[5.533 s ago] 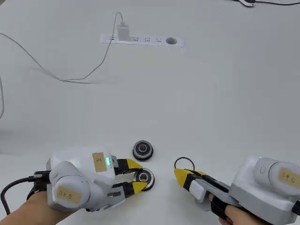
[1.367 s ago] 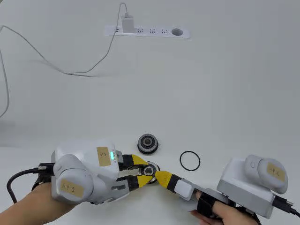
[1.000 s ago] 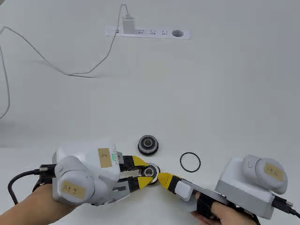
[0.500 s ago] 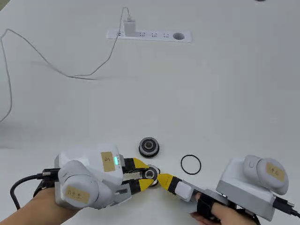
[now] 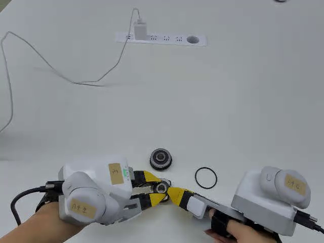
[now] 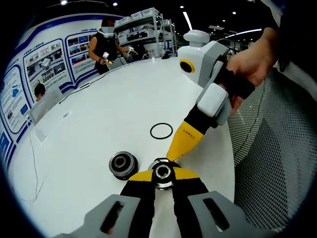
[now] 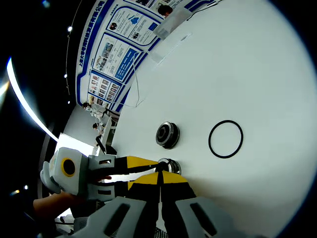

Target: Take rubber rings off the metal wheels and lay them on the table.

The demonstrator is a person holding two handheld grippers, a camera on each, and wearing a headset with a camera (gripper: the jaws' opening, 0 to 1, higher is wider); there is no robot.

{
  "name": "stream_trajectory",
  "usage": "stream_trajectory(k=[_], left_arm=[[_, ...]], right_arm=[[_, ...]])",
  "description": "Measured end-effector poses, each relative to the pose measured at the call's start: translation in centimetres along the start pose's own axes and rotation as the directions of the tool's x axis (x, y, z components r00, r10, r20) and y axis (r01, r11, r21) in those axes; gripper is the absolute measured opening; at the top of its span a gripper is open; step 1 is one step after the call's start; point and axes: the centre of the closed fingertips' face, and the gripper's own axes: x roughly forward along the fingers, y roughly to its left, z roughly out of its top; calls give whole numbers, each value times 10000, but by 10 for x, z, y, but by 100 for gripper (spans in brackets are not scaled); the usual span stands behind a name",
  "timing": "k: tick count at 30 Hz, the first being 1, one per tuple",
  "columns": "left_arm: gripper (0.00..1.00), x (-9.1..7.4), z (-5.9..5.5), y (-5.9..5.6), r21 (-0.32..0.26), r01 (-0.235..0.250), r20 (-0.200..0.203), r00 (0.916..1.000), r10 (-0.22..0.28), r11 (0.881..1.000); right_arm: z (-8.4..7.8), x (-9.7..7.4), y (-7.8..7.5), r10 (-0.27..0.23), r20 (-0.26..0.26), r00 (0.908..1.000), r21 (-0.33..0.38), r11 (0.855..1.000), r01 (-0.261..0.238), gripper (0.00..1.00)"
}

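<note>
Two wheels and one loose ring on the table (image 5: 228,101). Left gripper (image 5: 154,190) is clamped on one wheel (image 5: 162,188). Second wheel (image 5: 160,158) sits free at 12 o'clock from it, near. Ring (image 5: 196,178) lies flat at 2 o'clock, apart from both wheels. Right gripper (image 5: 172,192) has its jaws together, tips against the clamped wheel's edge at 4 o'clock; cannot tell whether they pinch rubber.

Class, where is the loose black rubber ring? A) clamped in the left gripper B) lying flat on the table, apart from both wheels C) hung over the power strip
B: the rubber ring lies flat on the table, apart from the free wheel and the wheel in the left gripper.
</note>
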Motion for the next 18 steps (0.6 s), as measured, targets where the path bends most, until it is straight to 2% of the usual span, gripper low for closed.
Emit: stream_trajectory(k=[10,18], left_arm=[[13,0,1,0,18,23,-11,10000,-23,10000],[13,0,0,0,-22,-13,42,10000,13,10000]], right_arm=[[-2,0,10,183,-181,9997,-757,9969,-197,1],[-3,-2,12,188,-284,9994,-1279,9915,-222,1]])
